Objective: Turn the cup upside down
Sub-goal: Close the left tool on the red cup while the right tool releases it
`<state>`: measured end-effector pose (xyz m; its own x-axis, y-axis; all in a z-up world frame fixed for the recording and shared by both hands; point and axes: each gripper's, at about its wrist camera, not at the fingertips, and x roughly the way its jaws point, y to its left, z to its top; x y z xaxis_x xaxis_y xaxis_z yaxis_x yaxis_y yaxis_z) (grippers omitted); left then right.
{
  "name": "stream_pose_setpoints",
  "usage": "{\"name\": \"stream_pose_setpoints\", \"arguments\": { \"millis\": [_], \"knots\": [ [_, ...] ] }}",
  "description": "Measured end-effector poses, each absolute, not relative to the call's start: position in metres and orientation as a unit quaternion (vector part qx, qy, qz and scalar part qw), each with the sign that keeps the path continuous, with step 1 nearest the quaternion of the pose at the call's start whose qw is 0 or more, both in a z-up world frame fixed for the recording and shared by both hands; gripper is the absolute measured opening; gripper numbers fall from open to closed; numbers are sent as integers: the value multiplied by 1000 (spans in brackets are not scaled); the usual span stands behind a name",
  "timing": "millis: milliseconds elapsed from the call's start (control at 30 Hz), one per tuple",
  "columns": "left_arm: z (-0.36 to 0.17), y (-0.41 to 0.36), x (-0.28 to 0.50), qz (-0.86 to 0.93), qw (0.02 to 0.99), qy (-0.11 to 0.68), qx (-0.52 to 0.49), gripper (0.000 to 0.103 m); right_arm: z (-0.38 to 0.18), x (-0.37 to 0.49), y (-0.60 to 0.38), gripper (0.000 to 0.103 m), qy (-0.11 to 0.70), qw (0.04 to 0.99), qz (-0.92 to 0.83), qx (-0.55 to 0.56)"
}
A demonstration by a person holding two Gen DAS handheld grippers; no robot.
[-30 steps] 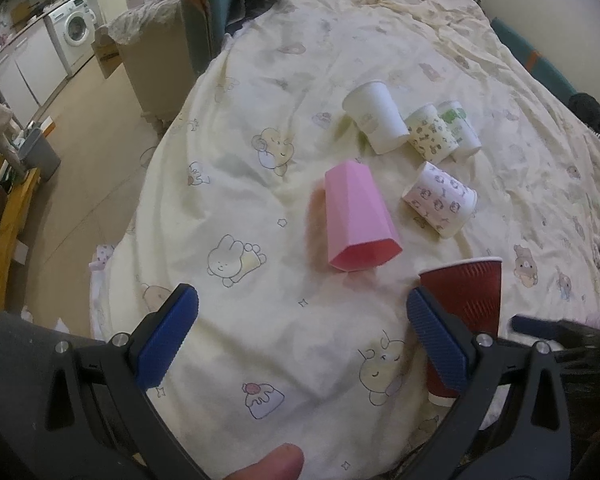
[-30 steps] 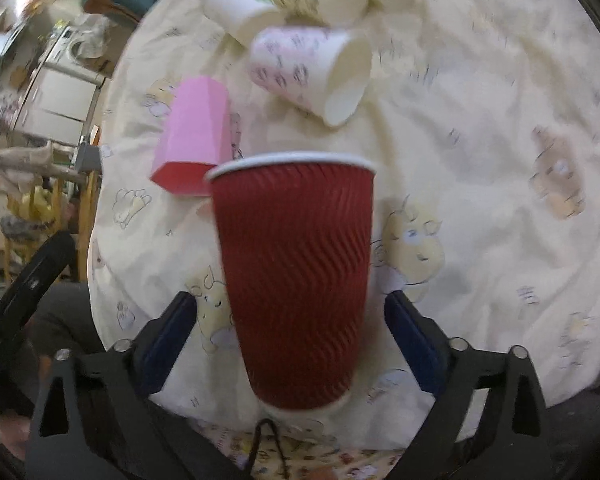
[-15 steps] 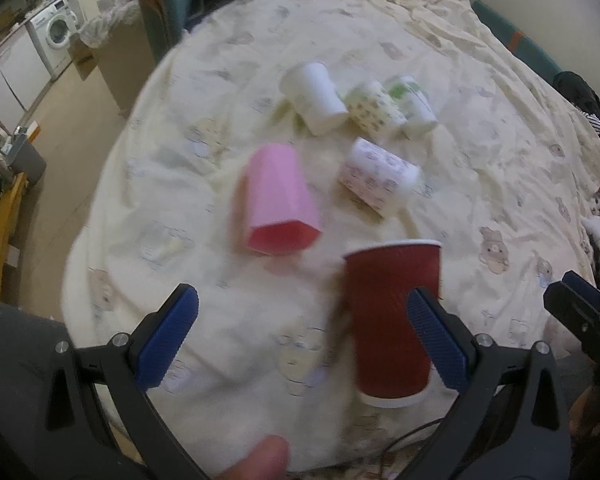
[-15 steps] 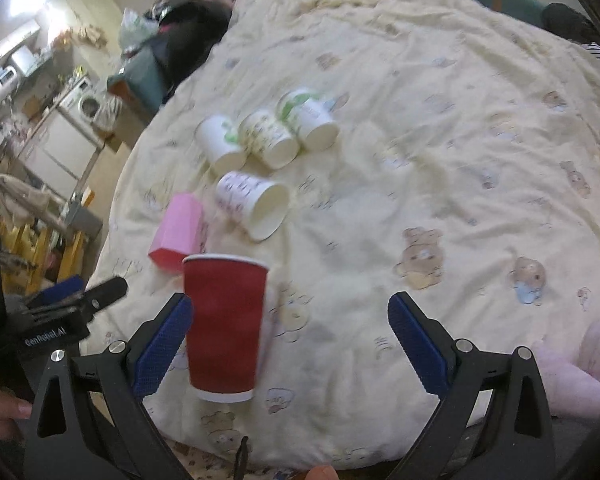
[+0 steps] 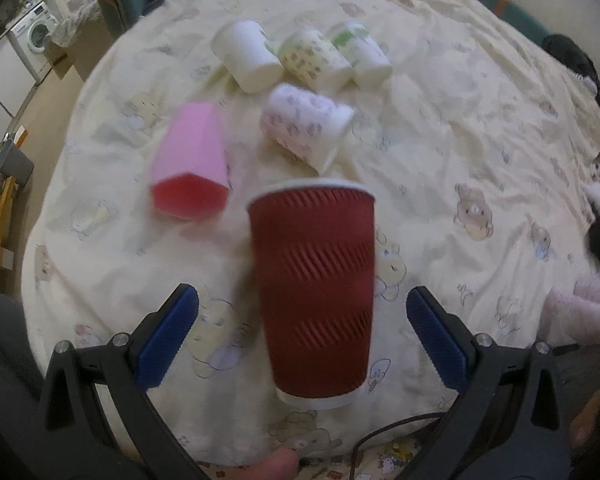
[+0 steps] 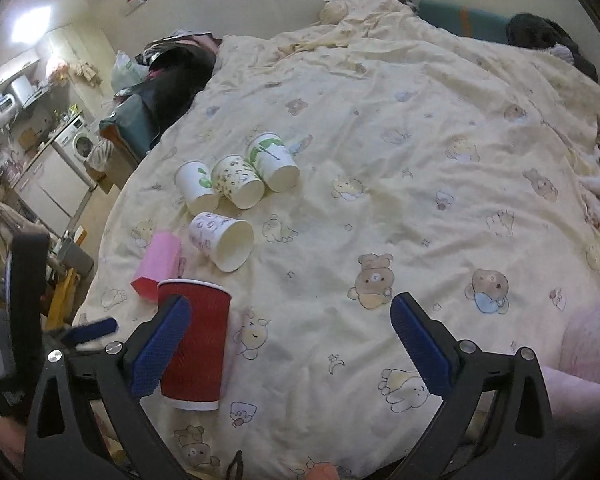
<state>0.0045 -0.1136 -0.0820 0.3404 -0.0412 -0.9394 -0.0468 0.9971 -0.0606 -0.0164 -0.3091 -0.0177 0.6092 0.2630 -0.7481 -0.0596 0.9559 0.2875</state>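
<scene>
With both sets of jaws spread apart and empty, the upright red cup, centred in the left gripper view, was best clasped mid-wall, gently, before being turned over onto the soft bed.

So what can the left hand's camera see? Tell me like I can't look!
A red ribbed cup stands upright on a bear-print blanket, between the left gripper's wide-open blue fingers, not touching them. Behind it lie a pink cup and four white paper cups tipped on their sides.
</scene>
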Motion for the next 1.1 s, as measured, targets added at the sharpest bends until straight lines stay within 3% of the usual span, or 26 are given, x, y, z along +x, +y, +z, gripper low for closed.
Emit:
{"name": "stream_pose_setpoints", "arguments": {
  "millis": [200, 367, 433, 467, 867, 1100],
  "knots": [
    [-102, -127, 3, 10, 813, 583, -15, 101, -16, -15, -321, 103, 428, 886, 88, 153],
    [-119, -122, 3, 6, 797, 603, -32, 85, -17, -13, -321, 103, 430, 884, 91, 159],
    [-126, -119, 4, -8, 788, 614, -47, 70, -18, -13, -320, 103, 433, 882, 94, 159],
    [-129, -118, 4, -18, 782, 620, -57, 67, -18, -13, -319, 103, 433, 883, 95, 157],
    [-89, -108, -4, -40, 806, 588, -55, 65, -19, -11, -312, 103, 439, 880, 102, 149],
    [-70, -91, -14, -63, 797, 598, -53, 65, -18, 6, -283, 103, 488, 845, 185, 115]
  ]
}}
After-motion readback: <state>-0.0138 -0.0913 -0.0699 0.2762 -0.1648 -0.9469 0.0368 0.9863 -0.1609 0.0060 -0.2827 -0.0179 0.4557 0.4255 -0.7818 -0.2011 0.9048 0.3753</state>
